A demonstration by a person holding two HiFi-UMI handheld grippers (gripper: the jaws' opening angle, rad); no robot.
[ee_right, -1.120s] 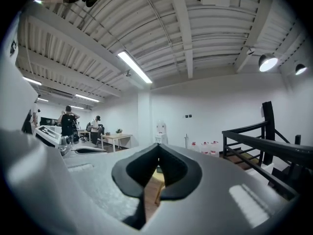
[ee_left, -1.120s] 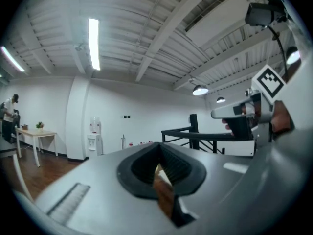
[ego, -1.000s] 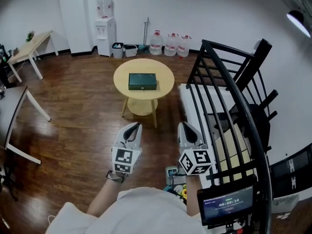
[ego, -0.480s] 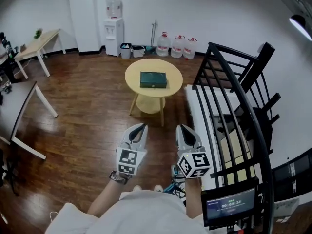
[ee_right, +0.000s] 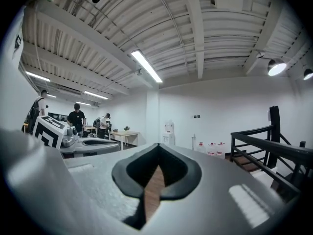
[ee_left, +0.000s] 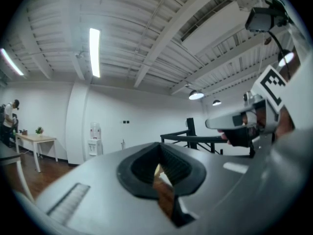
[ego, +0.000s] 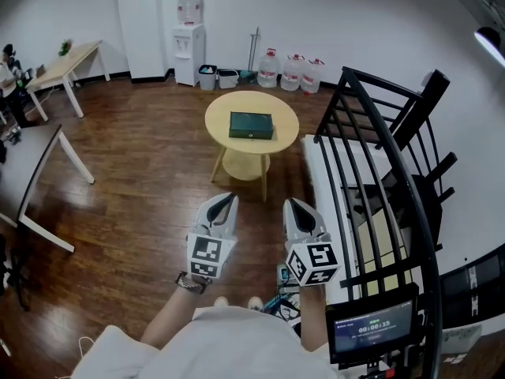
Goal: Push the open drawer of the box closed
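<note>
Head view: a small dark green rectangular box (ego: 252, 125) lies flat near the middle of a round pale-yellow wooden desk (ego: 221, 126), long side across the view. The desk stands on a dark wood floor (ego: 134, 188), just left of a black metal stair railing (ego: 371, 164). A tiny pale spot shows on the box's near face, possibly a pull or a latch; too small to tell.

Drawer state: not readable at this range. The box outline looks compact, with no obvious tray sticking out, but the near face is too small to settle it. The scene fits a drawer slightly out and waiting for a push, or one already flush with the box.

Left gripper (ego: 223, 204): jaws clenched tip to tip with nothing between them. Its own view shows only a thin sliver of floor through the seam.

Right gripper (ego: 293, 205): likewise clenched and empty, with the same narrow slit in its own view.

Both grippers are held level, side by side in front of the person's body, noses aimed toward the desk. They are well apart from the box, with open floor in between, and touch nothing.

Judgement on posture: clenched jaws make a blunt, solid nose suited to pressing on a drawer front rather than pinching it. The level aim matches a horizontal push. The box sits centrally on the desk, so a push from the near side has room behind it.
</note>
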